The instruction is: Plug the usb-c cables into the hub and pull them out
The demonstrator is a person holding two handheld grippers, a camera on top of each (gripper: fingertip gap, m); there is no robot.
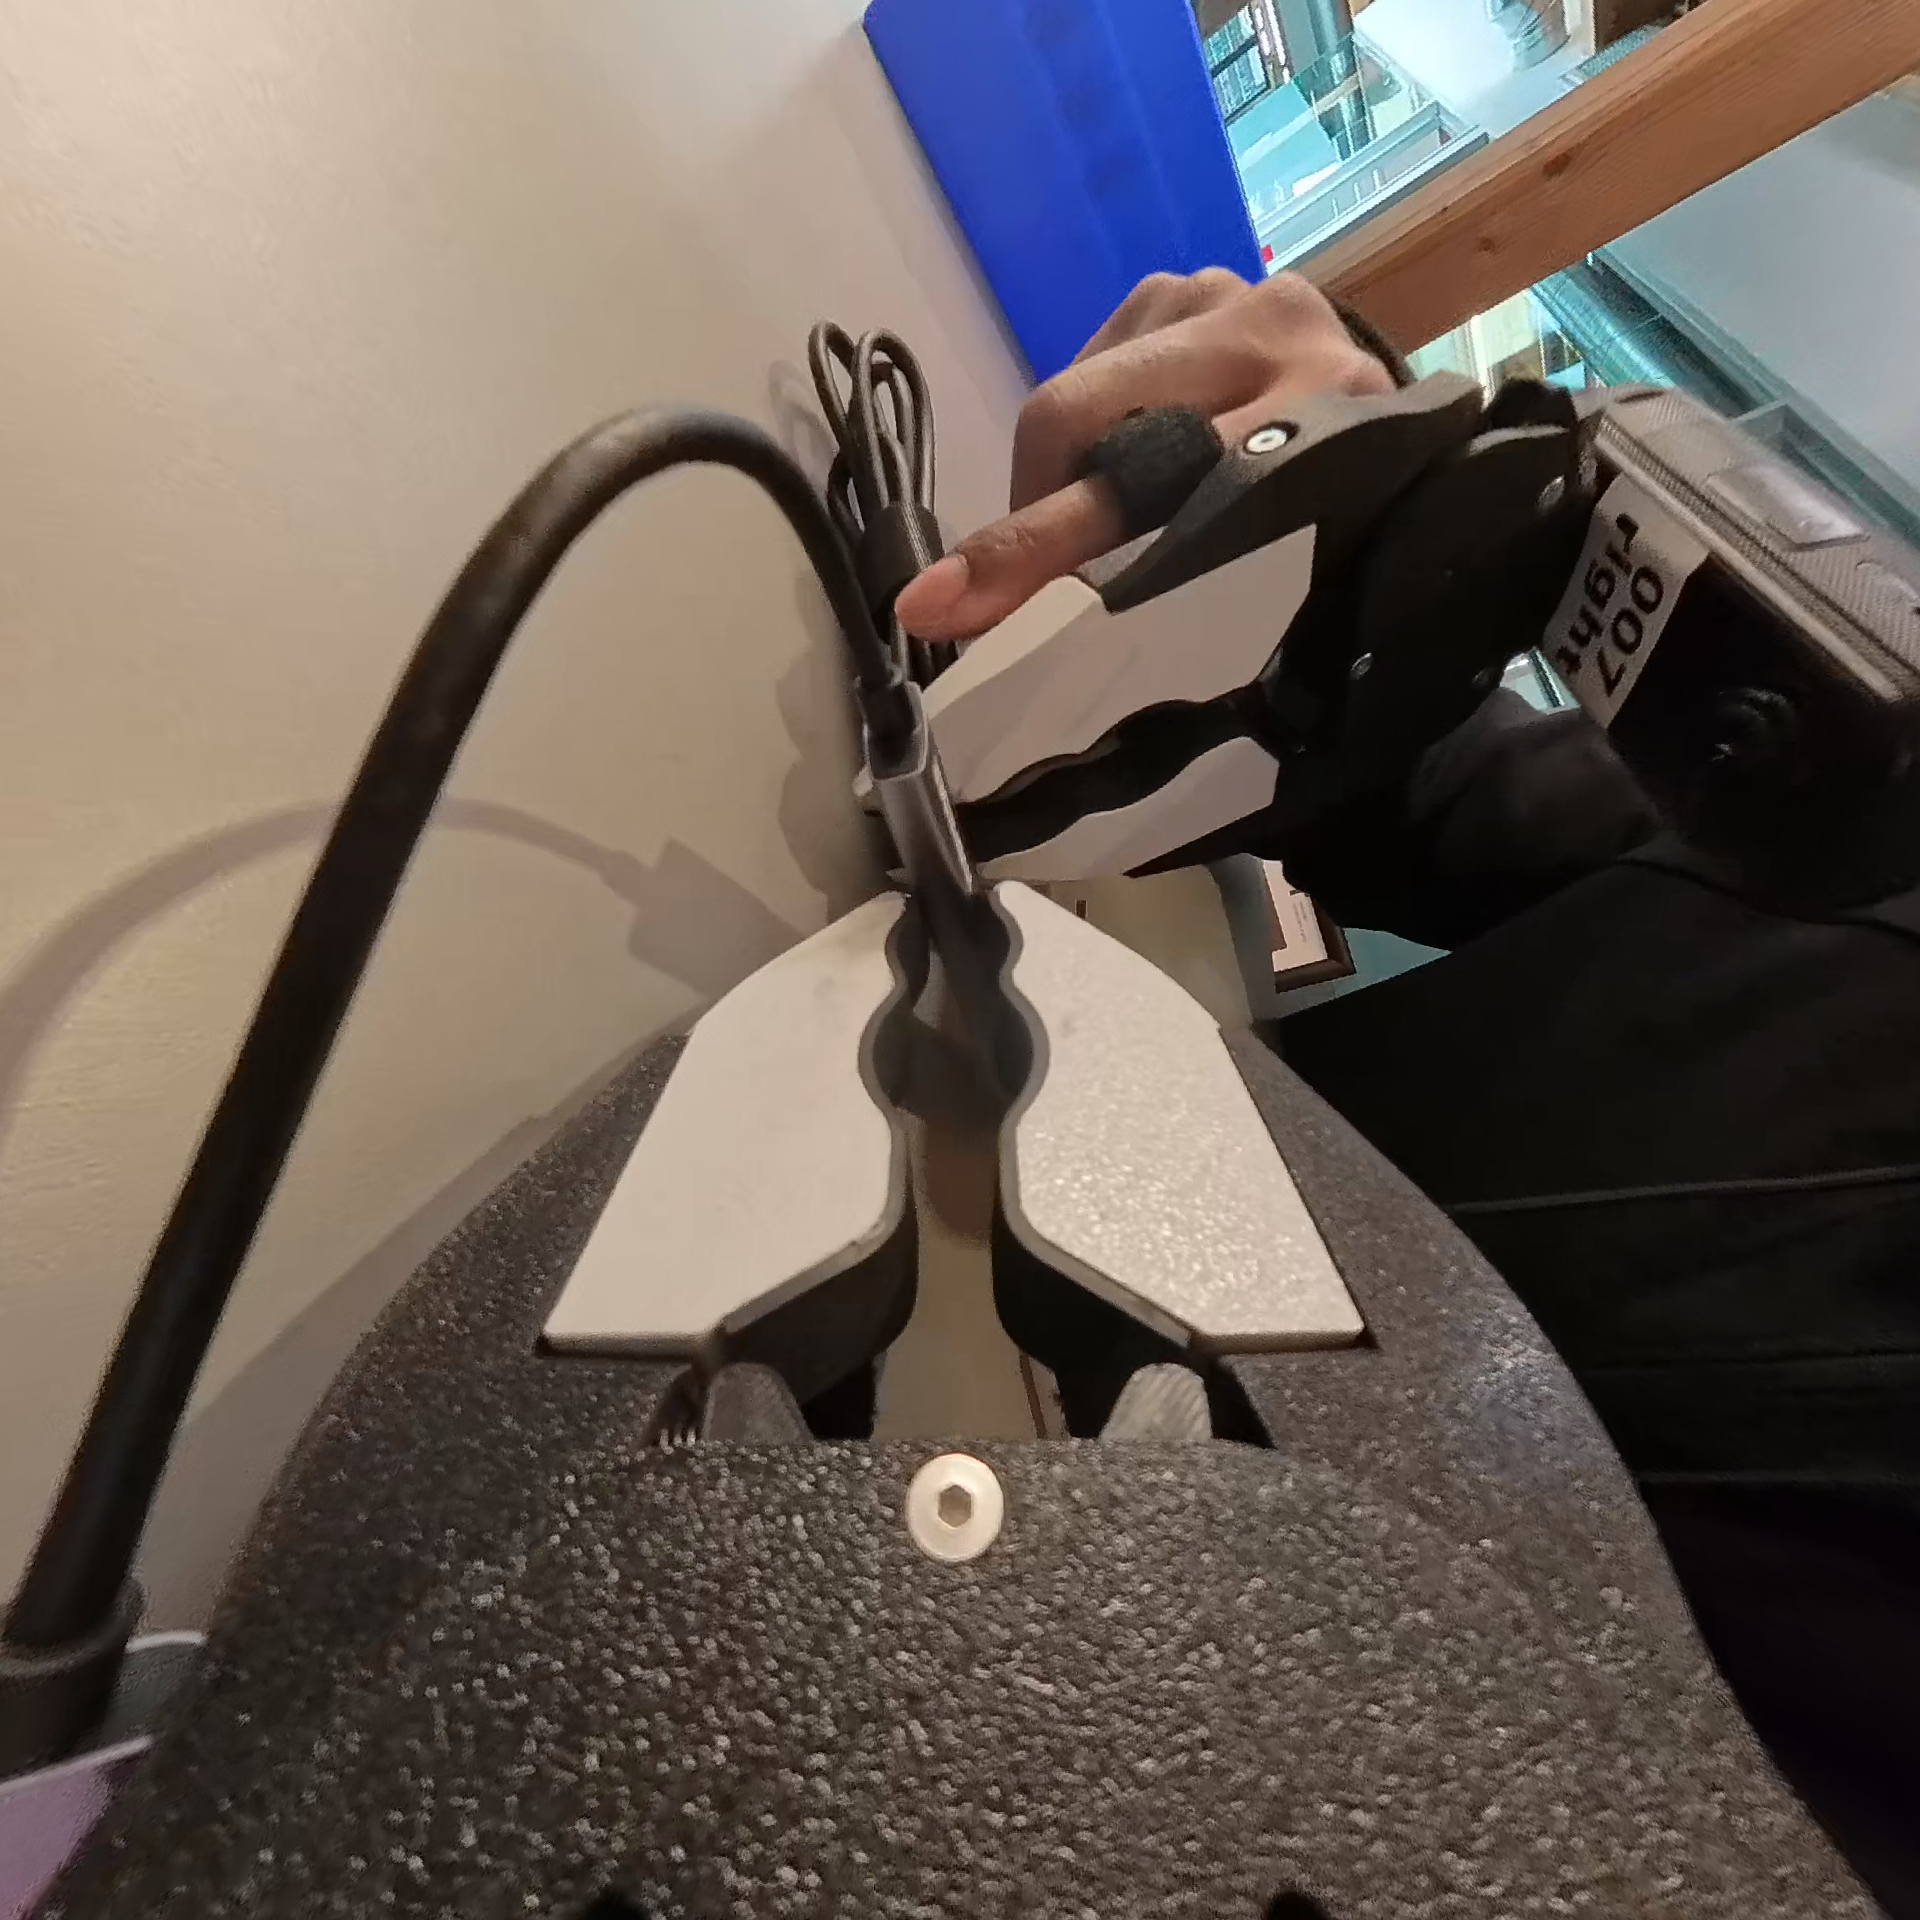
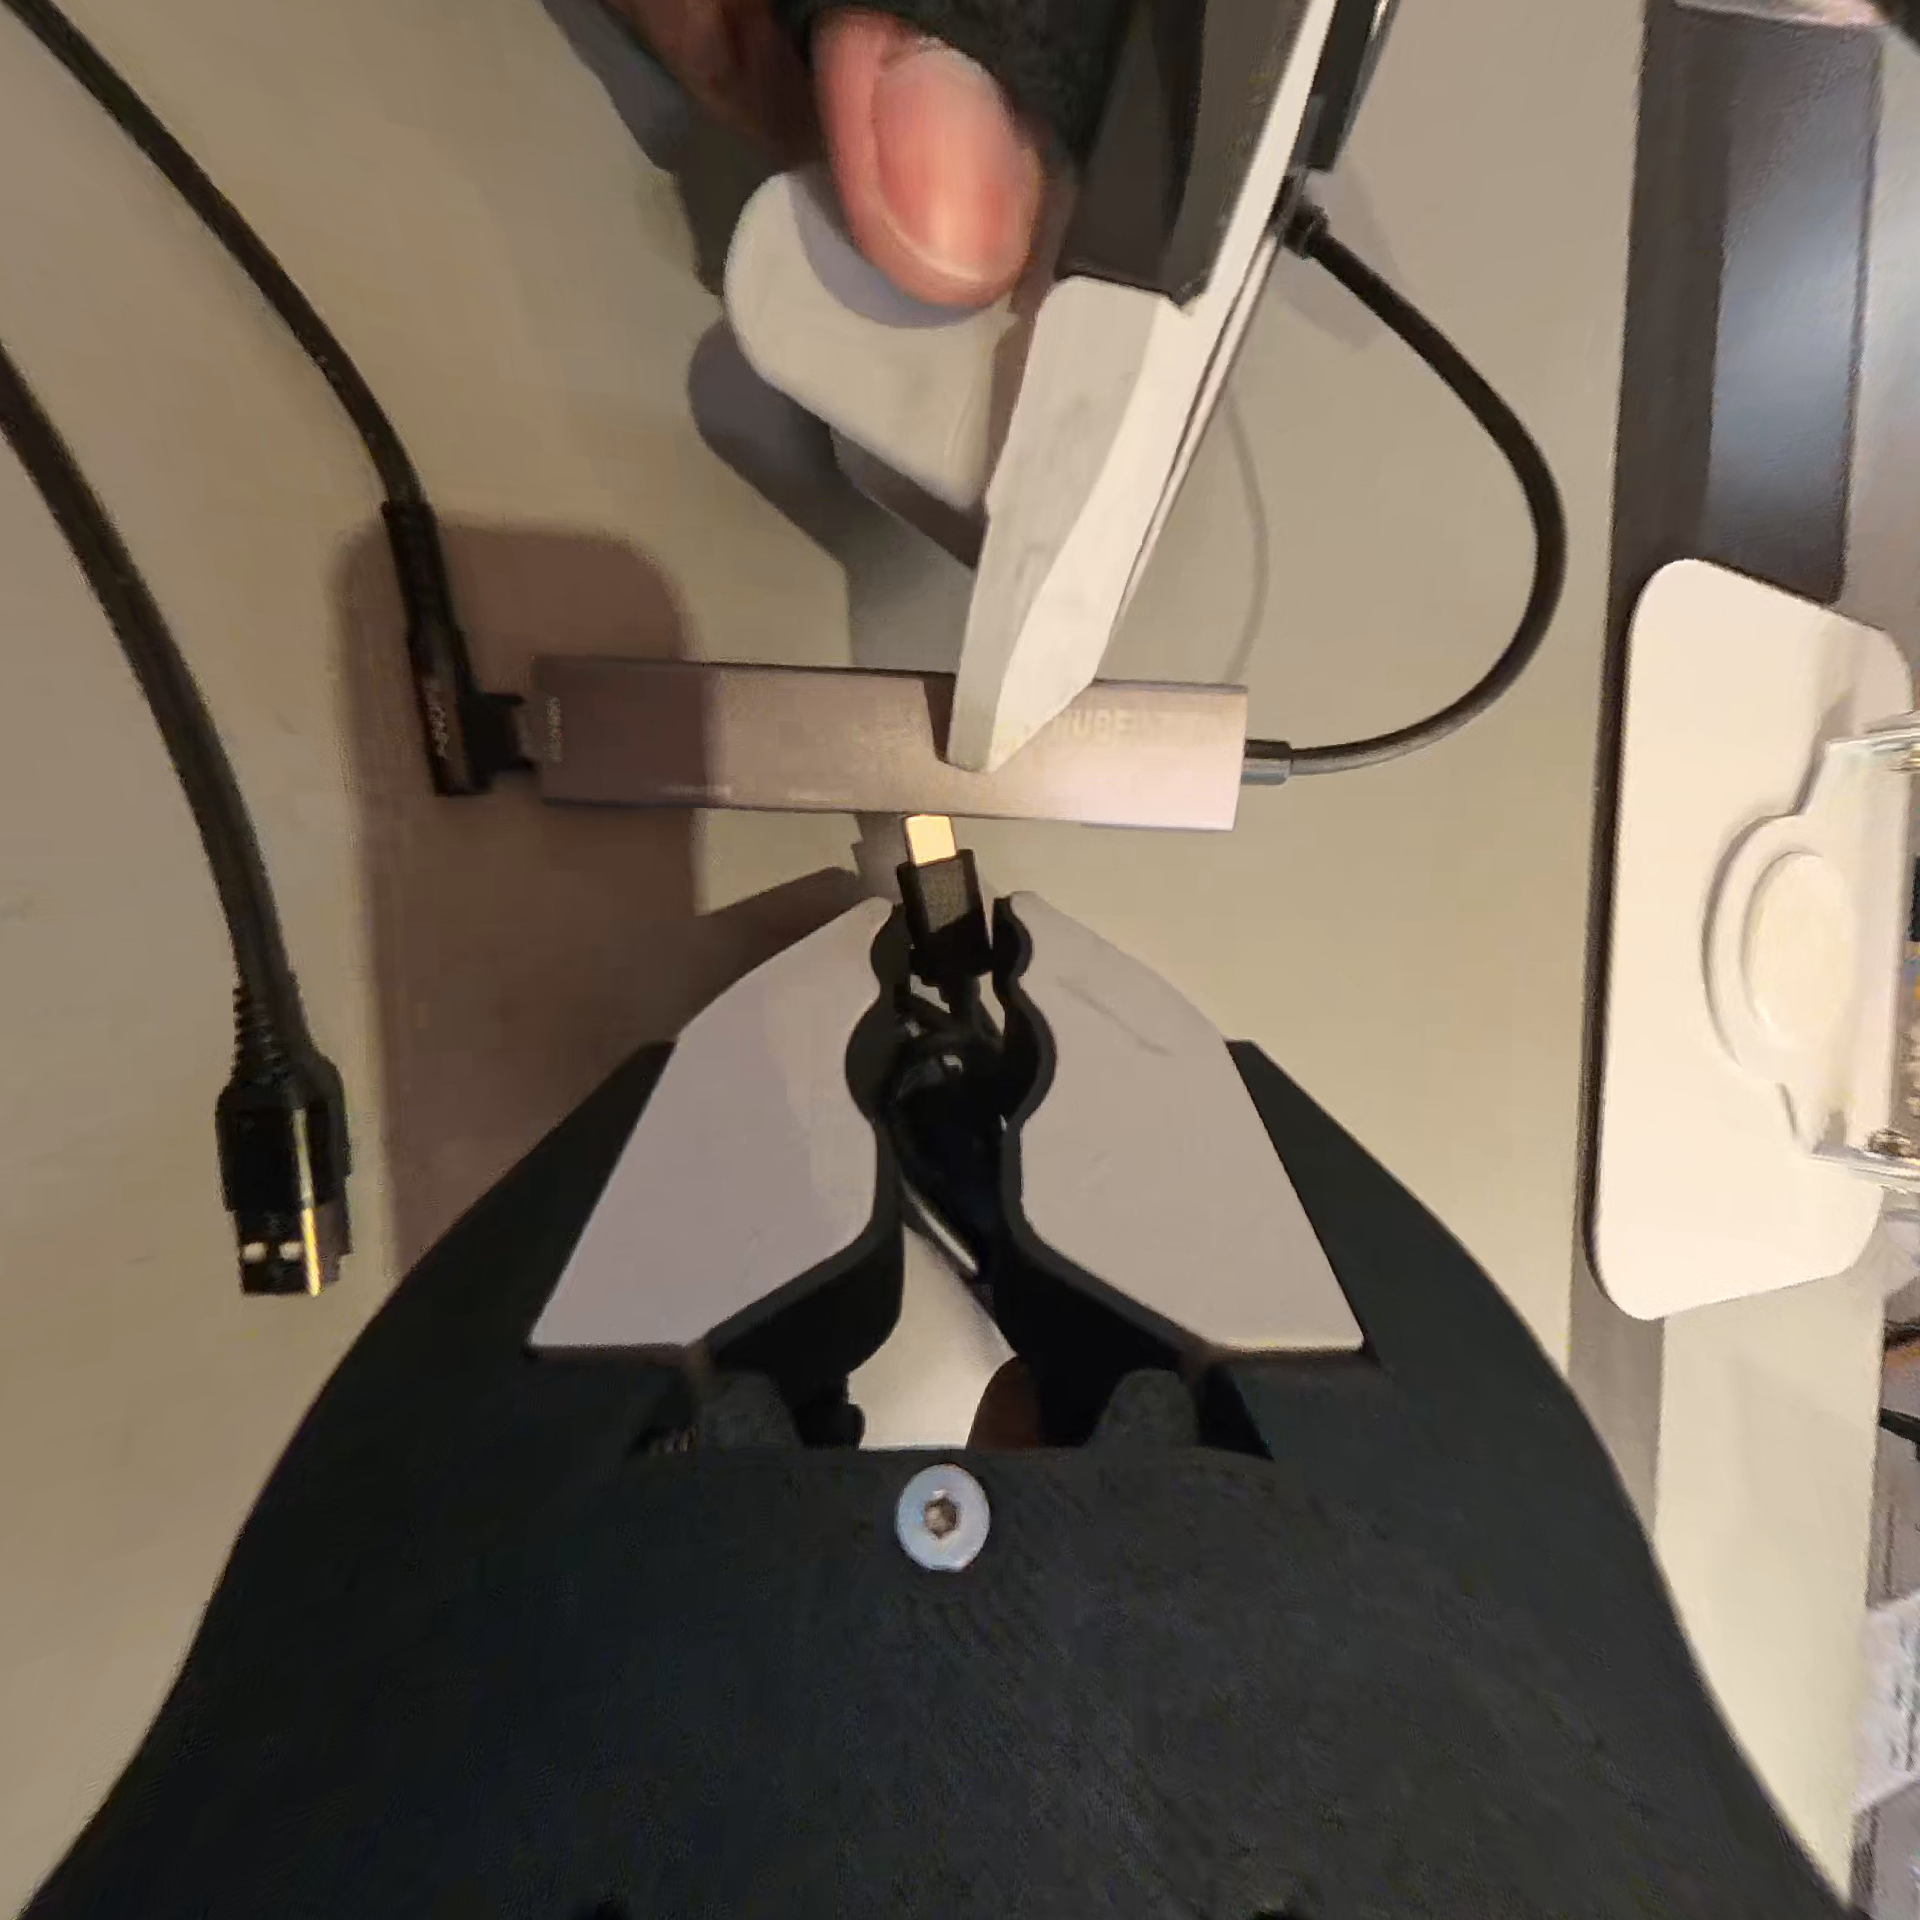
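Note:
The grey USB hub [image 2: 727, 743] lies across the middle of the right wrist view. My left gripper [image 2: 971, 717] comes in from above and is shut on it. In the left wrist view the hub [image 1: 932, 826] shows edge-on between my left gripper's tips [image 1: 951, 909]. My right gripper [image 2: 940, 914] is shut on the black USB-C plug [image 2: 935, 899]. The plug's metal tip [image 2: 927, 836] reaches the hub's near side edge; I cannot tell how deep it sits. My right gripper [image 1: 940, 795] also shows from the right in the left wrist view, with the plug's thin coiled cable [image 1: 873, 416] behind it.
A black plug [image 2: 457, 717] sits in the hub's left end. The hub's own cable [image 2: 1496, 623] loops off its right end. A loose USB-A cable [image 2: 281, 1184] lies on the beige table [image 2: 582, 312] at left. A white holder [image 2: 1756, 935] stands at right. A thick black cable [image 1: 312, 935] arcs at left. Less than 4 cm separates the two grippers' tips.

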